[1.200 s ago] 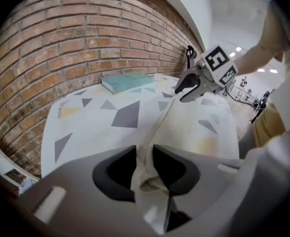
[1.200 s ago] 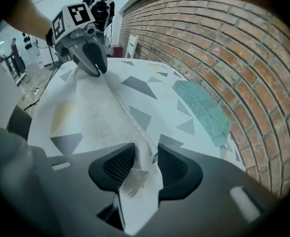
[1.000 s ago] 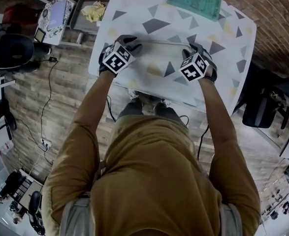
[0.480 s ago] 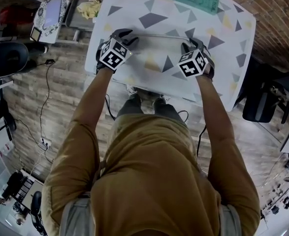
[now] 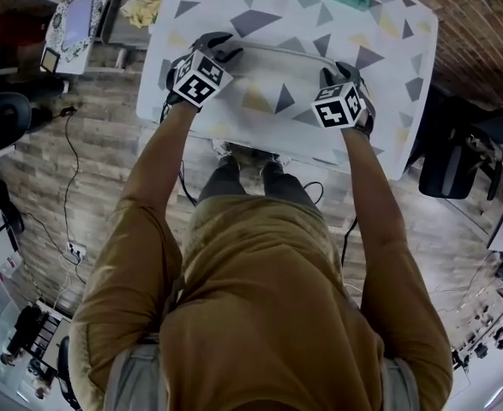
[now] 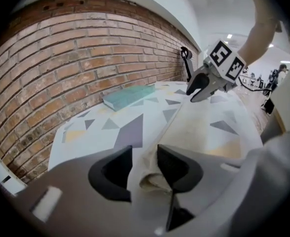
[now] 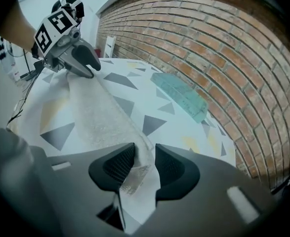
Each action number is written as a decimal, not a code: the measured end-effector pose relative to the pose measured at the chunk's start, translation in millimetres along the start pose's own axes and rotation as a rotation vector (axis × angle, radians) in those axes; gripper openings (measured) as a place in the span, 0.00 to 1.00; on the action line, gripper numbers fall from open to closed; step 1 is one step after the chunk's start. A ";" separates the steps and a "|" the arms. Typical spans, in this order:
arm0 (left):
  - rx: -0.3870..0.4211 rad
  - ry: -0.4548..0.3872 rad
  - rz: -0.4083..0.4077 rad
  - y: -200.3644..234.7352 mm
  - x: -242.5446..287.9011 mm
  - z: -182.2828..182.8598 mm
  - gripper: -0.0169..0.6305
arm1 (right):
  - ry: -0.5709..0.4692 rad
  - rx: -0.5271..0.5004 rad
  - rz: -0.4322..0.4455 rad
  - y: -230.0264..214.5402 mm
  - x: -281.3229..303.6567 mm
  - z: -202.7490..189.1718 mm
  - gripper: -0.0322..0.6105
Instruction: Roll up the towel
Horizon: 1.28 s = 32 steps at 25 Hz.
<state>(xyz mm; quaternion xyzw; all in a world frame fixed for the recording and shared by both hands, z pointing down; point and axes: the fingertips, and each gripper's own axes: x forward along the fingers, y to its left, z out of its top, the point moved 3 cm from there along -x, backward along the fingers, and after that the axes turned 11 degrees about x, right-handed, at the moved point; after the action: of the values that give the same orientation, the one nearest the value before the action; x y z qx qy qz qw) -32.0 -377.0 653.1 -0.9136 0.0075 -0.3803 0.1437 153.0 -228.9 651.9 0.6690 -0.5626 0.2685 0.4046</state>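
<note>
Left claw (image 6: 145,154) pinches one end of the towel (image 6: 204,127), jaws just easing wider; right claw (image 7: 145,157) clamps the other end over the surface (image 7: 135,83).

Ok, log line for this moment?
left gripper: shut on towel, far edge | right gripper: same edge | towel: rest flat on table

The left gripper (image 5: 218,48) and right gripper (image 5: 344,68) have slid farther across the worktop (image 5: 401,67), away from the person, carrying the towel's (image 5: 272,80) fold along. The left fingers (image 6: 116,168) have just opened slightly, with the towel between them.
</note>
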 end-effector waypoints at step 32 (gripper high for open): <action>-0.013 0.014 0.010 -20.4 1.5 26.9 0.33 | 0.002 0.062 -0.080 -19.2 -24.4 -26.5 0.26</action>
<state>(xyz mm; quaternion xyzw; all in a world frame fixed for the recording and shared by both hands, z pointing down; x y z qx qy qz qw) -14.1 -350.7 641.6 -0.9117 0.0156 -0.3860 0.1396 168.8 -192.7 641.4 0.7030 -0.5264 0.2698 0.3948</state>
